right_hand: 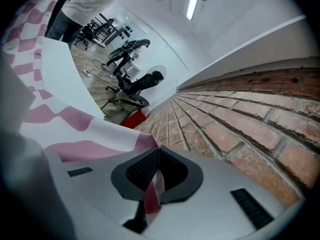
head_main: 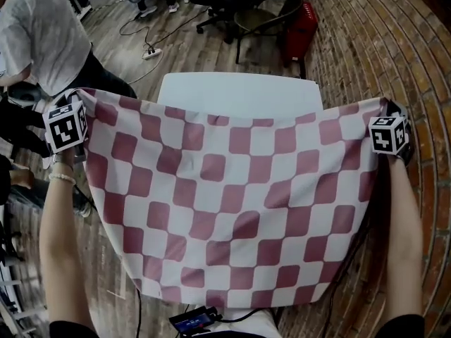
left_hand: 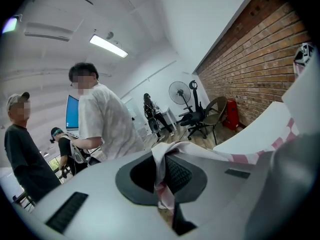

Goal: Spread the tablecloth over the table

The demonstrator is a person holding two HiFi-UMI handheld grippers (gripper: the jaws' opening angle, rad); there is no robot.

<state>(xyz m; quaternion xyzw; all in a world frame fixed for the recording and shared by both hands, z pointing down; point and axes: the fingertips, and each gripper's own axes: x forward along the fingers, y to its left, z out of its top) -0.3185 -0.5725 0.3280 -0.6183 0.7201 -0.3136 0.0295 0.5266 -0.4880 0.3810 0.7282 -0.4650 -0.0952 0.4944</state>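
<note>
While above the table [head_main: 239, 90], tablecloth [head_main: 232, 203] corners tight in left claw [left_hand: 162, 178], right claw [right_hand: 152, 180].

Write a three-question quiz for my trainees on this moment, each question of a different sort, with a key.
1. True or false: the left gripper and the right gripper are each shut on a corner of the tablecloth.
2. The tablecloth's pattern is: A blue stripes; B red-and-white checks; C plain green.
3. Fill in: the brick wall stands on the person's ____ side.
Key: 1 true; 2 B; 3 right.
</note>
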